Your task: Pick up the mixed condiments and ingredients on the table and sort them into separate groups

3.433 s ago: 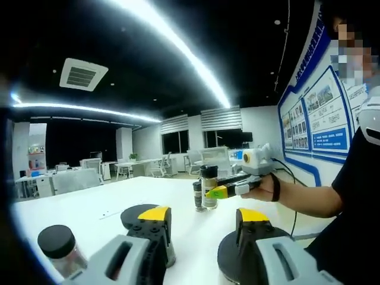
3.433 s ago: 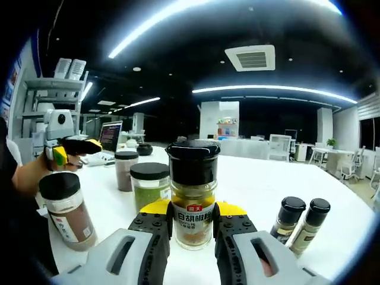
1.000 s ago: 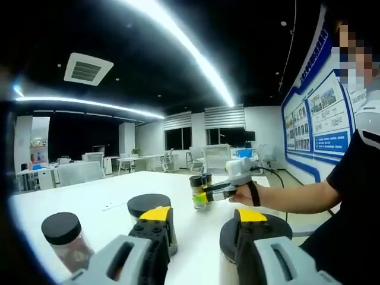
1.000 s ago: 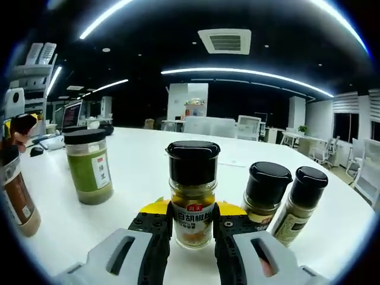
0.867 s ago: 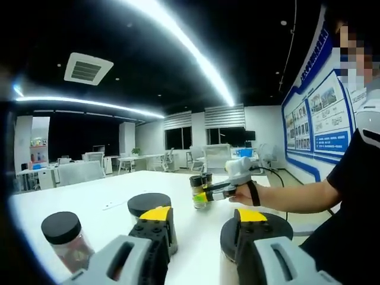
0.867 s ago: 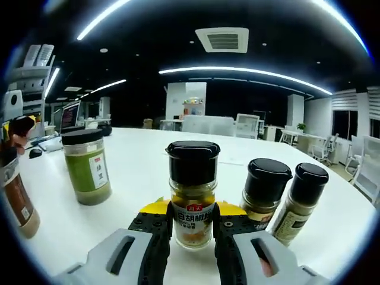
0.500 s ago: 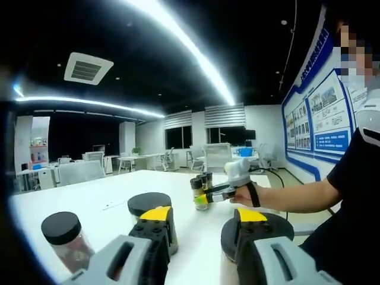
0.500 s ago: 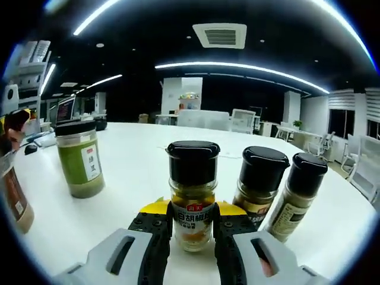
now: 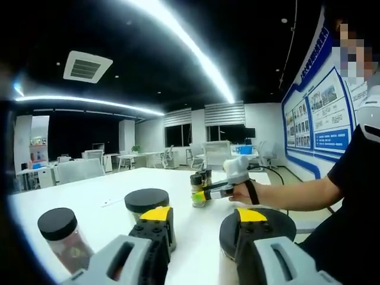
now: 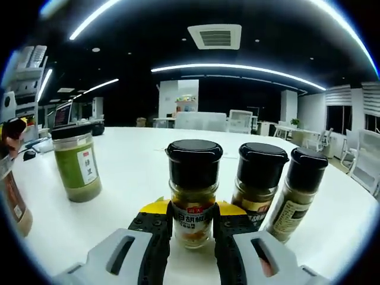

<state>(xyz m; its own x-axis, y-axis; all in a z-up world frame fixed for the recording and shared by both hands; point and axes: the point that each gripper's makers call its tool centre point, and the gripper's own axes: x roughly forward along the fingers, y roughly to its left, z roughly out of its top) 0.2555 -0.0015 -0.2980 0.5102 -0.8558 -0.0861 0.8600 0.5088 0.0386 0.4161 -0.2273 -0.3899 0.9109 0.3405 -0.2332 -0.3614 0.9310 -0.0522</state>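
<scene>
The right gripper (image 10: 191, 222) clamped a black-capped glass pepper jar (image 10: 192, 196) beside two black-capped spice bottles (image 10: 259, 184) on the white tabletop (image 10: 136, 178); the left gripper (image 9: 199, 228) stood open, holding nothing.

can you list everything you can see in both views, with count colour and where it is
pepper bottle: 1, black cap, red label, yellowish powder, between the jaws of the right hand-held gripper
small spice bottles: 2, black caps, tan contents, just right of the held bottle in the right gripper view
green powder jar: 1, black lid, on the table's left in the right gripper view
brown powder jar: 1, at that view's left edge
table: 1, white
black-lidded jars: 3, near the left hand-held gripper's jaws
right hand-held gripper: 1, grey, yellow tips, shut on the bottle
left hand-held gripper: 1, open, holding nothing
</scene>
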